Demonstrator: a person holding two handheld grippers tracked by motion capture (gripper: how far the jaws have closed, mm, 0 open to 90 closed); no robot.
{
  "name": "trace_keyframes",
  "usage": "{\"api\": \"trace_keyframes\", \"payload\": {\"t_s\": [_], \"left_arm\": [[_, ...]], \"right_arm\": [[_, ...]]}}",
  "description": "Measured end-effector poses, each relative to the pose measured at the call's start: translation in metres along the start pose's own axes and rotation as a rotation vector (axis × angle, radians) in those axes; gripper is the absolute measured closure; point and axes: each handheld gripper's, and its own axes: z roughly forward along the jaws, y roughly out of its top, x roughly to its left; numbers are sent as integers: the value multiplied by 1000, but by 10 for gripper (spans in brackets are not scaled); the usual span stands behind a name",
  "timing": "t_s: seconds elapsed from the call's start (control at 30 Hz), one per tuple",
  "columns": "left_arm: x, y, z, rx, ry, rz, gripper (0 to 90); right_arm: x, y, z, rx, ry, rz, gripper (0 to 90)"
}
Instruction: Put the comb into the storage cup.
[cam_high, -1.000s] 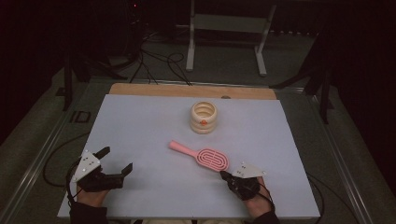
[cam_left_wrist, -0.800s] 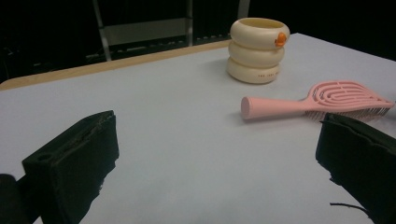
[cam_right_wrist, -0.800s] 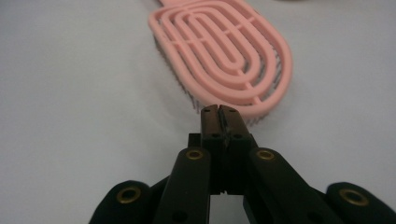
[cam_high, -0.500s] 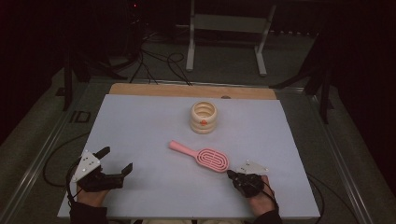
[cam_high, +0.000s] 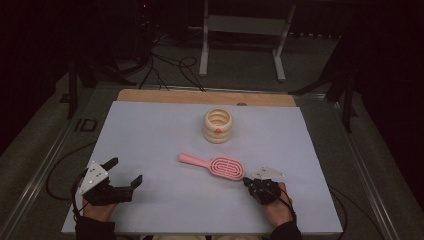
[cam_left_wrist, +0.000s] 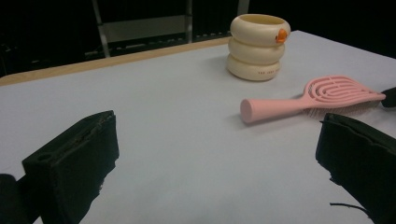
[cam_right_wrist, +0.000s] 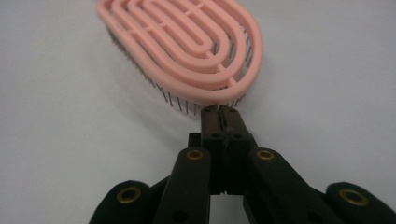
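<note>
Up close, the right gripper (cam_right_wrist: 221, 111) has its two black jaws pressed flat together with nothing between them, their tips at the rounded end of a pink brush (cam_right_wrist: 187, 42), just touching or just short of its rim; which of the two cannot be told. From above, that gripper (cam_high: 247, 182) rests low on the white table (cam_high: 150, 135) near its front right, in the person's right hand (cam_high: 272, 200), pointing left toward the brush (cam_high: 215, 165). The brush lies flat with its bristles down, its oval head nearest the right gripper and its straight handle running away to the upper left. The left gripper (cam_high: 125, 172) sits well apart from it at the front left of the table, with its jaws spread wide and empty. Through its own view the two black jaws stand at either edge with bare table between them, and the brush (cam_left_wrist: 313, 98) lies beyond them to the right. Behind the brush, toward the far edge, stands a cream holder (cam_high: 218, 125) shaped like three stacked rings, upright and open at the top, with a small orange mark on its side. A wooden strip (cam_high: 200, 96) edges the table's far side.
</note>
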Motion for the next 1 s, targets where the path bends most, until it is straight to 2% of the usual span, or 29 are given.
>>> {"api": "trace_keyframes", "payload": {"t_s": [0.1, 0.17, 0.27, 0.33, 0.37, 0.47, 0.77, 0.9, 1.0], "left_arm": [[0, 0, 0, 0, 1, 0, 3], [0, 0, 0, 1, 1, 0, 3], [1, 0, -2, -3, 4, -2, 3], [1, 0, -3, -9, 4, -6, 3], [2, 0, -4, -13, 7, -9, 3], [3, 0, -4, -13, 7, -11, 3], [1, 0, -2, -3, 4, -6, 3], [1, 0, -2, -1, 3, -7, 3], [2, 0, -2, -3, 3, -6, 3]], "right_arm": [[-2, 2, 1, -1, 2, 7, 899], [-4, 11, 7, 7, 16, 5, 899], [-1, 17, 16, 40, -20, -31, 899], [0, 18, 19, 46, -23, -31, 899], [-1, 19, 22, 62, -42, -29, 899], [-4, 20, 22, 62, -48, -17, 898], [-25, 27, 29, 67, -107, 85, 898], [-26, 34, 33, 76, -117, 80, 898], [-26, 40, 37, 84, -97, 88, 898]]}}
